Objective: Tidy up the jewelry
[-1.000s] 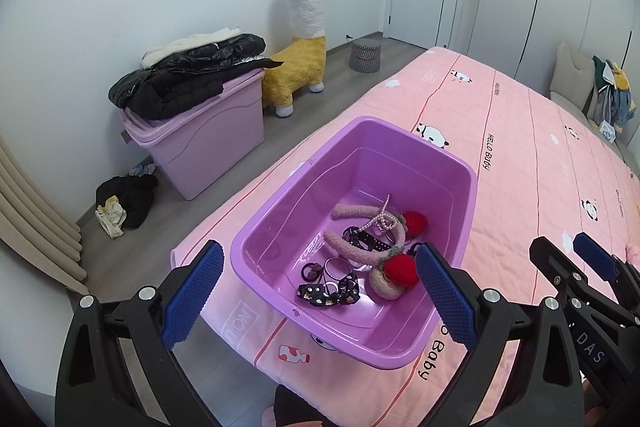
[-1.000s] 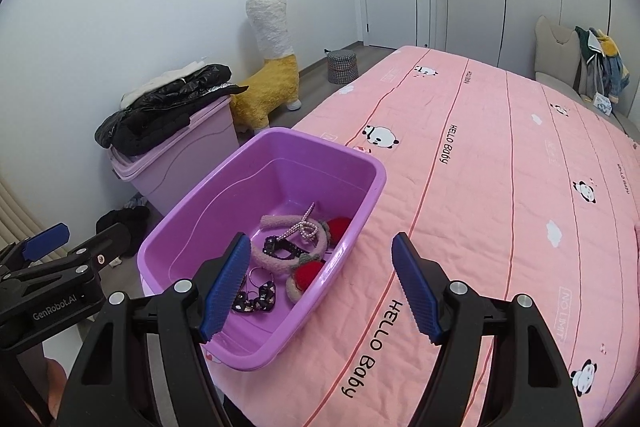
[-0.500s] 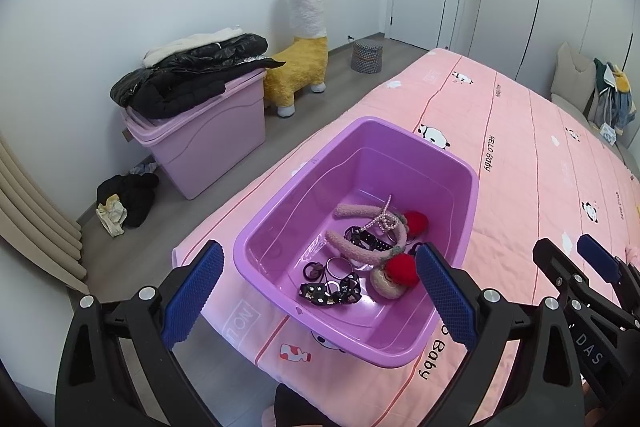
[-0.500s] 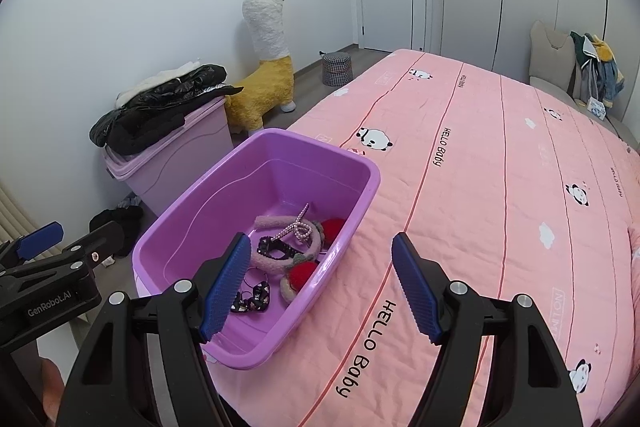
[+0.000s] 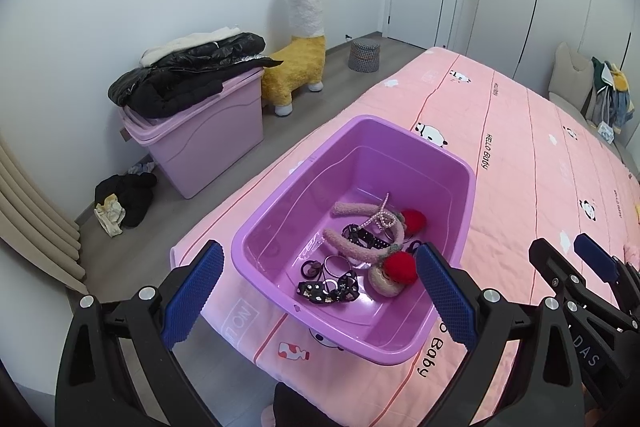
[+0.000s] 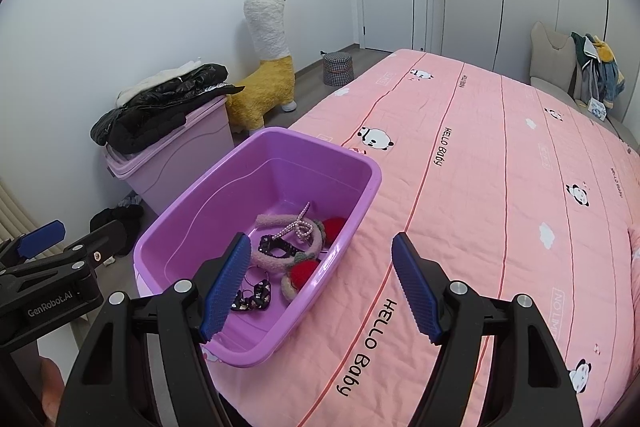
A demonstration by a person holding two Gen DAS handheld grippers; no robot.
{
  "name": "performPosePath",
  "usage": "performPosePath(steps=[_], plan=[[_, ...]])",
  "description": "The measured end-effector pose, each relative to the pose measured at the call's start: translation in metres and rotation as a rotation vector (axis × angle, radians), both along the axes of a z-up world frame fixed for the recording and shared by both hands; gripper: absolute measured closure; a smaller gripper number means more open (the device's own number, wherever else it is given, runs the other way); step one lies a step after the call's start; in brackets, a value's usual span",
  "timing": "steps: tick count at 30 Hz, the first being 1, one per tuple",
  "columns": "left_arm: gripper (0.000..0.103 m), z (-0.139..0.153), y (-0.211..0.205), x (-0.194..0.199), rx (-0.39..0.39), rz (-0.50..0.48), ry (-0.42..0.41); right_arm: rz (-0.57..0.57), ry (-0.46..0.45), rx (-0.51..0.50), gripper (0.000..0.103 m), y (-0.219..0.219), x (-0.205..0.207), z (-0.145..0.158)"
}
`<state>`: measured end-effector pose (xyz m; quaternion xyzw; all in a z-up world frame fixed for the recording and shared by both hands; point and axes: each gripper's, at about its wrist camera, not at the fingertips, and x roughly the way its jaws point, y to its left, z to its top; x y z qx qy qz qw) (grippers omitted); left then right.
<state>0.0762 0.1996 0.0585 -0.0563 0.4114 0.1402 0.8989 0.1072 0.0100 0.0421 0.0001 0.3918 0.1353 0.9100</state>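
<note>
A purple plastic bin [image 5: 436, 155] [image 6: 280, 141] sits at the near corner of the pink bed. Inside lie pink fuzzy headbands [image 5: 352, 245] [image 6: 276, 223], a pearl bow clip [image 5: 380, 219] [image 6: 298, 227], red pom-poms [image 5: 400, 267] [image 6: 304, 273], a black studded band, rings and a black dotted scrunchie [image 5: 328, 289] [image 6: 252, 297]. My left gripper [image 5: 318, 295] is open and empty, held above the bin's near end. My right gripper [image 6: 320, 285] is open and empty, above the bin's right rim.
The pink panda bedspread [image 6: 500, 167] stretches to the right. On the floor to the left stand a pink storage box with black jackets [image 5: 192, 95], a yellow alpaca toy [image 5: 300, 59], a checked stool [image 5: 363, 55] and a heap of dark clothes [image 5: 124, 195].
Both grippers have drawn back and risen slightly, so the bin sits a little farther off. Nothing was picked up or let go.
</note>
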Motion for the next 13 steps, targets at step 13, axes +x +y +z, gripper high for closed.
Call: performPosePath(steps=[13], plan=[[0.008,0.0001,-0.0008,0.002,0.008,-0.002,0.004,0.002,0.002,0.006,0.033,-0.0017,0.0005,-0.0003]])
